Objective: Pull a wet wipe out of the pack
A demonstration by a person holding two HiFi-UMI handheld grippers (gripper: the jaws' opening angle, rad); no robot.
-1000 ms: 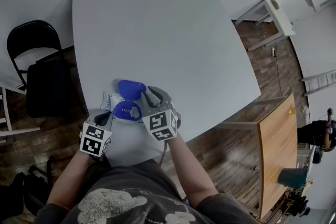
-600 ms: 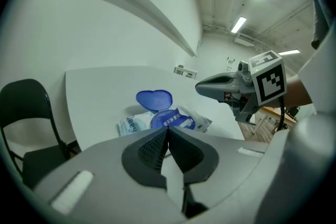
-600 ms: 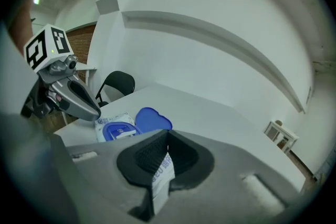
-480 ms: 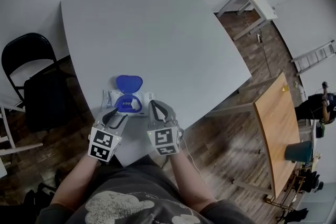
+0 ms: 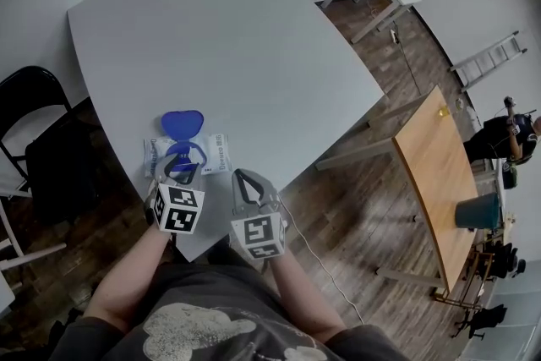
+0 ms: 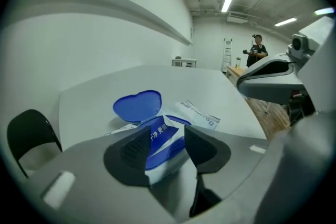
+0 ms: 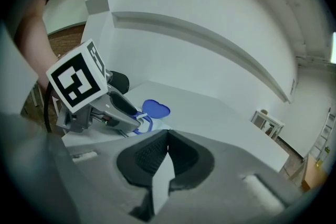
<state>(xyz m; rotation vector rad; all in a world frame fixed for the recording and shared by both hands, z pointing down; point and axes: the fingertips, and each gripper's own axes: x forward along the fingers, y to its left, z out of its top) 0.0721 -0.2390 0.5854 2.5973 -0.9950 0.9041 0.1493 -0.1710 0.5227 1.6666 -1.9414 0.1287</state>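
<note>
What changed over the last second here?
The left tool has just opened, releasing the wipe pack. The right tool closed and drew back toward the person; whether it holds a wipe is unclear. The pack stays on the table, lid open.

The left gripper [image 6: 169, 131] let go of the pack [image 5: 213, 155]: its jaws have just been opening and stood wide apart, with the pack in the gap beyond them and the pads off it. It also slid along the table's [image 5: 254, 89] near edge, from the pack's left end to the middle. The right gripper [image 7: 168, 135] closed its jaws and drew back from the pack's opening to the near edge, clear of the pack. Whether it pinched a wipe could not be told.
</note>
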